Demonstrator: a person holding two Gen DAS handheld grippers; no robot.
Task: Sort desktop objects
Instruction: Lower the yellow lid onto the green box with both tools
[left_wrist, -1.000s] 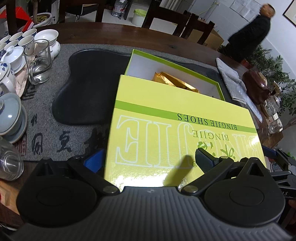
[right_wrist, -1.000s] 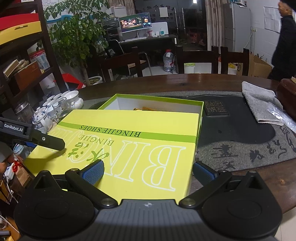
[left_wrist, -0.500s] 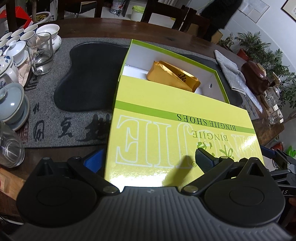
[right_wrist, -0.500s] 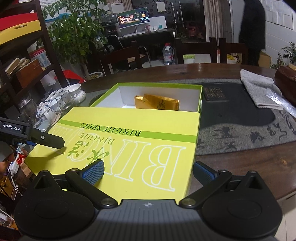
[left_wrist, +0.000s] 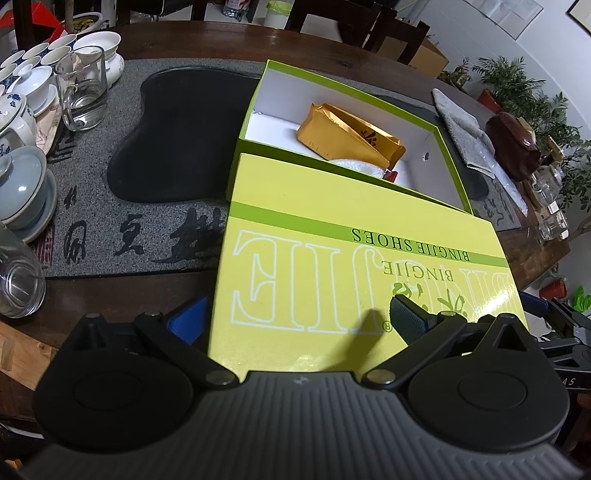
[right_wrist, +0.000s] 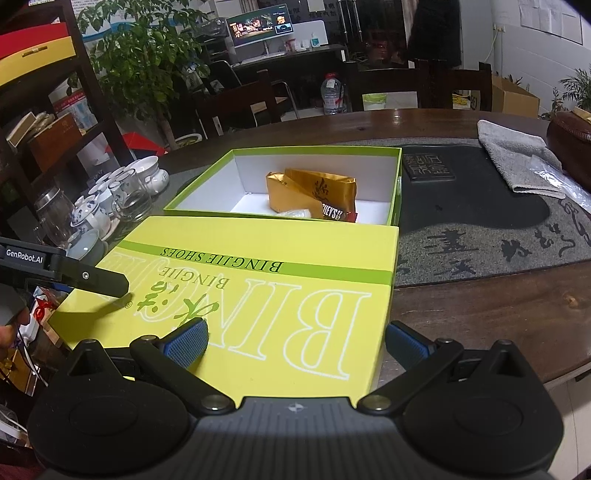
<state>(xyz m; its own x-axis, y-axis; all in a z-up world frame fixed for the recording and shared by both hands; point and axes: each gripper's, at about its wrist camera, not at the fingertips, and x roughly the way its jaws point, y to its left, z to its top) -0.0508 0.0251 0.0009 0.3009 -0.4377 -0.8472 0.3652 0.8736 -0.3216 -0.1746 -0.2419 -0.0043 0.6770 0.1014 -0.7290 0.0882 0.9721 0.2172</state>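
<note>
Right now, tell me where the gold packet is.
Both wrist views show the gold packet inside the open green box, toward its right end, just beyond the yellow lid.

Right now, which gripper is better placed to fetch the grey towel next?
Right gripper: the grey towel lies right of the lid, nearer it; the left gripper holds the opposite corner.

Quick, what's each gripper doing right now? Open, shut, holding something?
Left gripper: shut on the yellow lid, at its left corner.
Right gripper: shut on the same lid, at its right corner.
</note>
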